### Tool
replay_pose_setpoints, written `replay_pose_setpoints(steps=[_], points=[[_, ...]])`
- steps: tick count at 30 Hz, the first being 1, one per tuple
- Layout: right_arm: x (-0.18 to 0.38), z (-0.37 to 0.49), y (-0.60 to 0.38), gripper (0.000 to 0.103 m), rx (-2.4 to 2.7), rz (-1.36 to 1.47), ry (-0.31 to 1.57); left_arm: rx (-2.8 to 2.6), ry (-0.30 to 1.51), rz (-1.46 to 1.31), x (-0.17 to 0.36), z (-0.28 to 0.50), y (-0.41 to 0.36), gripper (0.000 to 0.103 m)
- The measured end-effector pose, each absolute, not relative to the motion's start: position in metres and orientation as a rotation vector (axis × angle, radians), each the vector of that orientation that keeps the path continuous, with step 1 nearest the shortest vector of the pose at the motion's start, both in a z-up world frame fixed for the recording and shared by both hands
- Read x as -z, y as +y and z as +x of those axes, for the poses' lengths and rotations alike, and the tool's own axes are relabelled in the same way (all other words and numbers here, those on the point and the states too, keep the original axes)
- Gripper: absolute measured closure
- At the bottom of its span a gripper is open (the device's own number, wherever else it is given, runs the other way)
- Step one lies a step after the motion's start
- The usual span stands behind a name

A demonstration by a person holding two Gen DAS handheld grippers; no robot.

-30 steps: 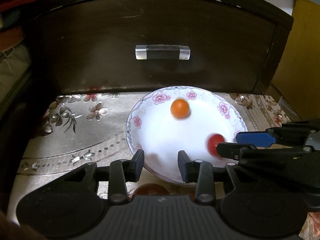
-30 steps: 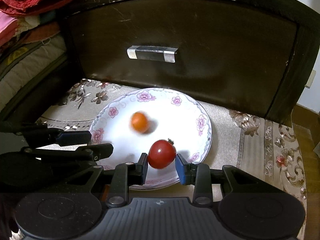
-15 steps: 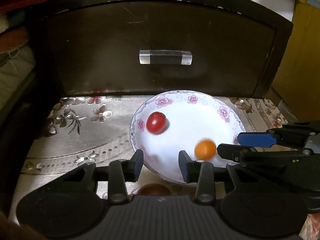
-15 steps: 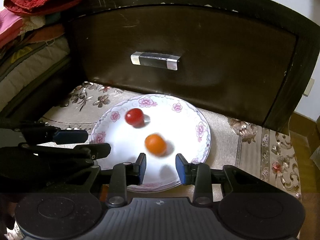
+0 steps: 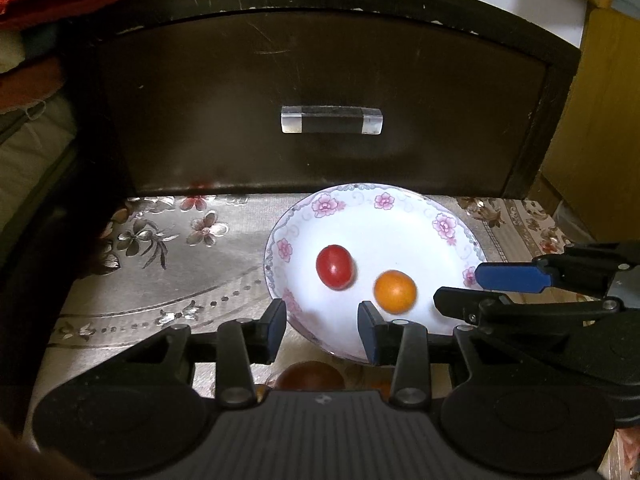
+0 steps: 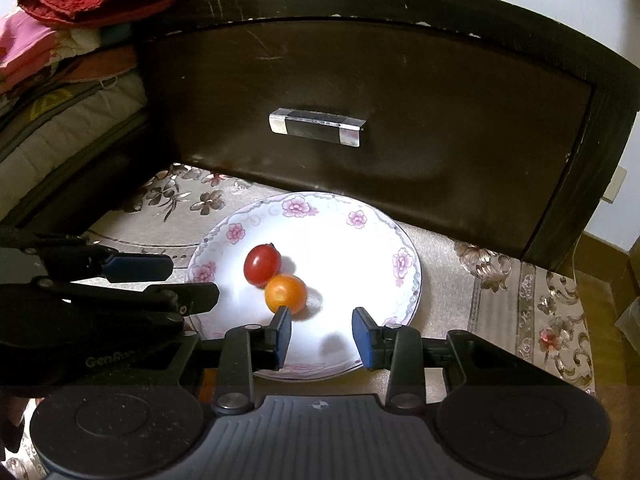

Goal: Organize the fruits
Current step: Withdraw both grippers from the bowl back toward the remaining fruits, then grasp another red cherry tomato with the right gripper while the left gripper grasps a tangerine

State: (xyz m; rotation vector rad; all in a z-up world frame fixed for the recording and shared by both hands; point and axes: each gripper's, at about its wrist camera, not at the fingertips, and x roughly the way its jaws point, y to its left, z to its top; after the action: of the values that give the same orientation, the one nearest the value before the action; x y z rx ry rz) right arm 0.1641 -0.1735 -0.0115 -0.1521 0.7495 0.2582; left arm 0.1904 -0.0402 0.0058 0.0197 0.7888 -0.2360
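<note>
A white plate with pink flowers (image 5: 444,226) (image 6: 404,260) sits on a patterned cloth. A red tomato (image 5: 334,267) (image 6: 262,265) and an orange tomato (image 5: 395,291) (image 6: 285,293) lie on it, close together. My left gripper (image 5: 322,332) is open and empty at the plate's near left edge. My right gripper (image 6: 322,336) is open and empty over the plate's near edge, just in front of the orange tomato. The right gripper (image 5: 492,292) also shows at the right of the left wrist view. More fruit (image 5: 310,376) shows dimly under the left gripper.
A dark wooden drawer front with a metal handle (image 5: 331,120) (image 6: 317,126) stands right behind the plate. Folded bedding and red cloth (image 6: 72,40) pile up at the left. The patterned cloth (image 5: 160,264) extends left of the plate.
The right gripper has let go of the red tomato and both grippers have pulled back and up. Both tomatoes rolled around the plate and now lie side by side.
</note>
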Motion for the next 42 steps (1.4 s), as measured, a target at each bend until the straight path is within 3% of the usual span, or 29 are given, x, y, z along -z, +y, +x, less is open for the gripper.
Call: replay_pose_setpoints(steps=[34, 38, 42], points=[[0.002, 0.131, -0.161, 0.065, -0.273, -0.218, 0.728, 0.256, 0.765, 0.056, -0.021, 0.153, -0.030, 0.058], [0.001, 0.118, -0.161, 0.058, -0.280, -0.226, 0.731, 0.276, 0.768, 0.079, -0.020, 0.137, -0.026, 0.050], [0.002, 0.101, -0.163, 0.057, -0.306, -0.233, 0.745, 0.307, 0.773, 0.111, -0.020, 0.118, -0.021, 0.048]])
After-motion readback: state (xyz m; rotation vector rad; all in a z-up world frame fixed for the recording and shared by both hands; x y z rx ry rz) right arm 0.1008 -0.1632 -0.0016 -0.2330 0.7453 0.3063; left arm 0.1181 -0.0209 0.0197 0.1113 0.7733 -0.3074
